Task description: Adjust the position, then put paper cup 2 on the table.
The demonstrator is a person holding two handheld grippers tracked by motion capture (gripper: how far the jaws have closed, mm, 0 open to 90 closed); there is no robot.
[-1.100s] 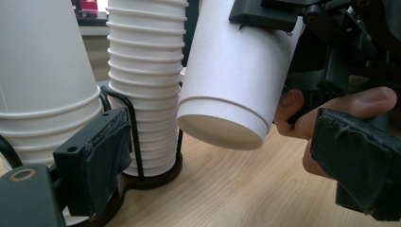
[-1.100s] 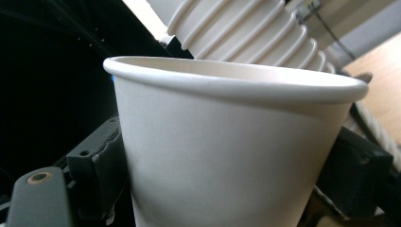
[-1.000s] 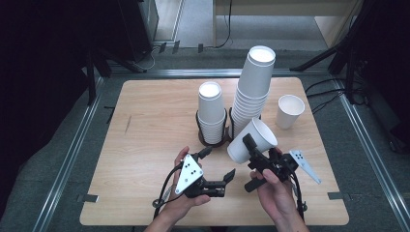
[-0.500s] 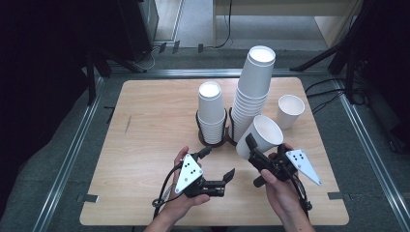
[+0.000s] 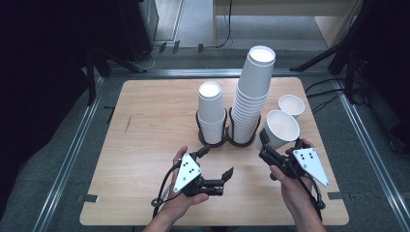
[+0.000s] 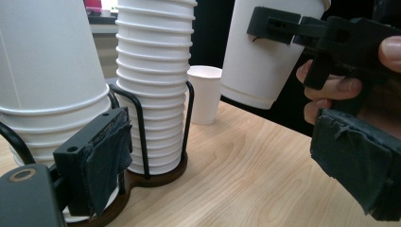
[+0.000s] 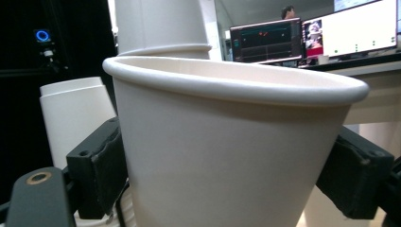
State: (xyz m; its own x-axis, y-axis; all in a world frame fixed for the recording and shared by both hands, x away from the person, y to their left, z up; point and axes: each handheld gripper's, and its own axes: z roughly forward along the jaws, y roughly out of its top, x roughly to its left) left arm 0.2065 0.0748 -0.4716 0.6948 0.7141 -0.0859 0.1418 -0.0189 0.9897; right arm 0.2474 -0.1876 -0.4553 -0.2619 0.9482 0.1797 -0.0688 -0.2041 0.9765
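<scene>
My right gripper (image 5: 279, 141) is shut on a white paper cup (image 5: 282, 126), held mouth-up above the table's right side; in the right gripper view both pads squeeze the cup (image 7: 227, 156) by its sides. Just left of it stands a tall stack of cups (image 5: 251, 92), and beside that a shorter stack (image 5: 211, 113), both in a black wire holder (image 5: 227, 141). My left gripper (image 5: 216, 162) hovers open and empty near the front of the table, pointing at the stacks. The left gripper view shows the held cup (image 6: 265, 56) up at the right.
A single white cup (image 5: 291, 106) stands on the table behind the held one, right of the tall stack. The wooden table (image 5: 145, 125) has bare room on its left half. Metal rails and cables run around it, with dark equipment behind.
My right hand has carried the cup to the right and a little away from me, turning it from tilted towards upright. The left gripper has stayed put.
</scene>
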